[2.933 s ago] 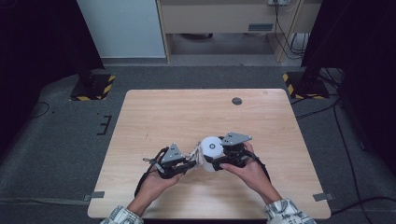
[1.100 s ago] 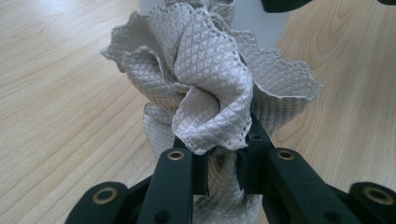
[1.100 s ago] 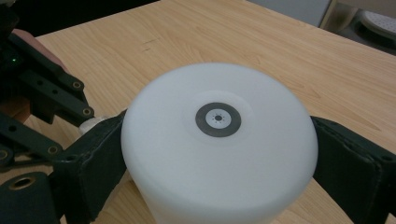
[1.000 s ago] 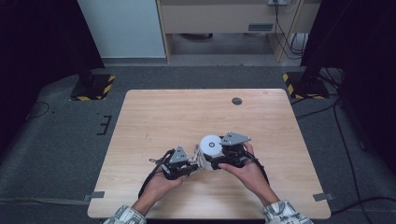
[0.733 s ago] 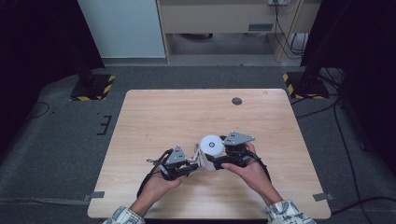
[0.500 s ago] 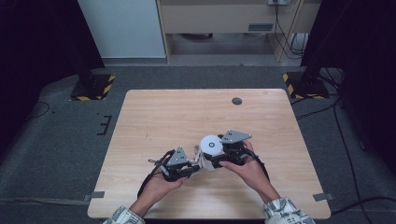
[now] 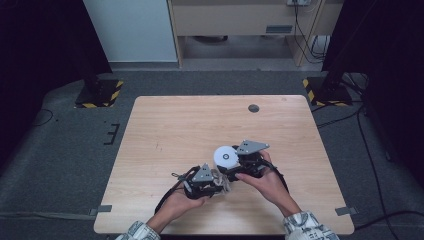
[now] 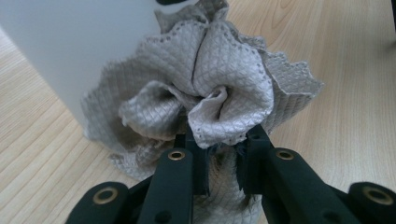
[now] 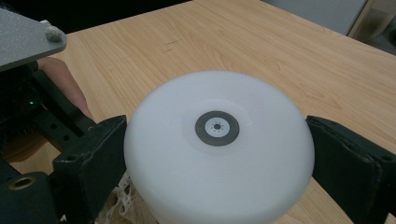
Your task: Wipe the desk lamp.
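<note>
Light wooden surface (image 7: 190,130): right gripper (image 9: 215,154) clamps white round container (image 9: 217,144); left gripper (image 8: 219,163), pinching crumpled grey quilted cloth (image 8: 210,93), should wipe its wall firmly.

table (image 7: 165,130): bare wood | disc (image 7: 253,108): small, dark, far edge

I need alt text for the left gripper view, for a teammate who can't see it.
Two black tongs pinch a crumpled grey quilted cloth, which bunches up like a flower above them. Behind the cloth stands a smooth white object, all on a light wooden table.
</note>
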The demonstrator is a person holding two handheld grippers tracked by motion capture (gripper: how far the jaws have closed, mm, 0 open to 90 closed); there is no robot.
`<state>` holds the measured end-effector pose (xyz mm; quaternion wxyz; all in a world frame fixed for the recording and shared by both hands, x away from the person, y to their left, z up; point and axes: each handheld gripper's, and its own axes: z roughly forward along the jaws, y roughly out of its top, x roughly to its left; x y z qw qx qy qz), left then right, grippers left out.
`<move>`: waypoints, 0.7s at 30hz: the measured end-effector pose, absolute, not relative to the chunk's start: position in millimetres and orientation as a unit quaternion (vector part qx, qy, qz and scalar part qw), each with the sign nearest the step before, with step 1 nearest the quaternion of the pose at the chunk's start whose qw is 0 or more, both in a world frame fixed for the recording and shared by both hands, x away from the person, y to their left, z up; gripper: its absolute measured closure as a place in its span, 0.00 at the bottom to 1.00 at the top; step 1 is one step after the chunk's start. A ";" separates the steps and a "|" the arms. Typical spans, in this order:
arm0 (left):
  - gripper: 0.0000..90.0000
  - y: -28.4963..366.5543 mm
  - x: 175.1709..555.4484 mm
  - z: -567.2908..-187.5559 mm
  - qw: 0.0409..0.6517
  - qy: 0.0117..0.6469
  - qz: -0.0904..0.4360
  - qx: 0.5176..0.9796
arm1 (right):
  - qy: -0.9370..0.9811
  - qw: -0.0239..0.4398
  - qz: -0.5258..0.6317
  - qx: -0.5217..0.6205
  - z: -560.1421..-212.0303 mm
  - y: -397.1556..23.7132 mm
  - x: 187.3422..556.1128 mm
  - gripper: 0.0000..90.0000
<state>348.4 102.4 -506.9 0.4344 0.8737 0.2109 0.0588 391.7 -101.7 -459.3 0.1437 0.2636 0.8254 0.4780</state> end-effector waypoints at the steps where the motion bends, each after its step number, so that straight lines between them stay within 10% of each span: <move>1: 0.86 102.4 348.7 -506.7 0.435 0.210 0.059 0.874 | 0.826 0.144 0.478 0.263 -459.2 -101.6 391.4 0.10; 21: 0.86 108.2 348.6 -502.7 0.442 0.205 0.046 0.872 | 0.830 0.134 0.476 0.259 -459.1 -100.1 389.8 0.10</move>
